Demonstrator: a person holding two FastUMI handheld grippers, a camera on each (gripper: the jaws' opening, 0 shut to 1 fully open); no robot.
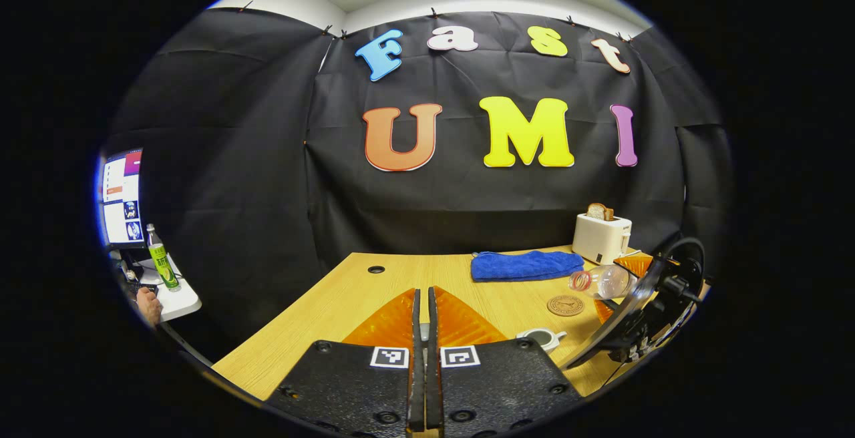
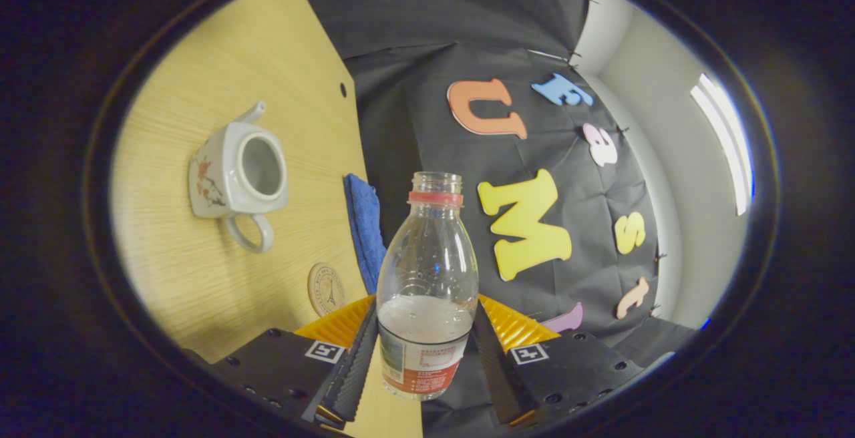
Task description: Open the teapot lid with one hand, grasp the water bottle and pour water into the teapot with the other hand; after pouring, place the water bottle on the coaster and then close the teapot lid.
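My left gripper [image 1: 423, 292] is shut, and a pale sliver of the teapot lid [image 1: 423, 331] shows pinched between its fingers, held above the wooden table [image 1: 374, 291]. The white teapot [image 1: 542, 338] [image 2: 237, 174] stands lidless on the table, its opening bare. My right gripper [image 2: 427, 318] [image 1: 618, 284] is shut on the clear water bottle [image 2: 427, 271] [image 1: 601, 281]. The uncapped bottle has a red neck ring and some water, and is tipped on its side in the air with its mouth toward the teapot. The round brown coaster [image 1: 566, 305] [image 2: 326, 289] lies flat between the teapot and the bottle.
A folded blue towel [image 1: 526, 265] [image 2: 364, 224] lies near the table's far edge. A white toaster [image 1: 601, 238] with bread in it stands at the back right. At far left, a side table holds a green bottle [image 1: 162, 261] by a monitor [image 1: 122, 197], with a person's hand [image 1: 148, 304] nearby.
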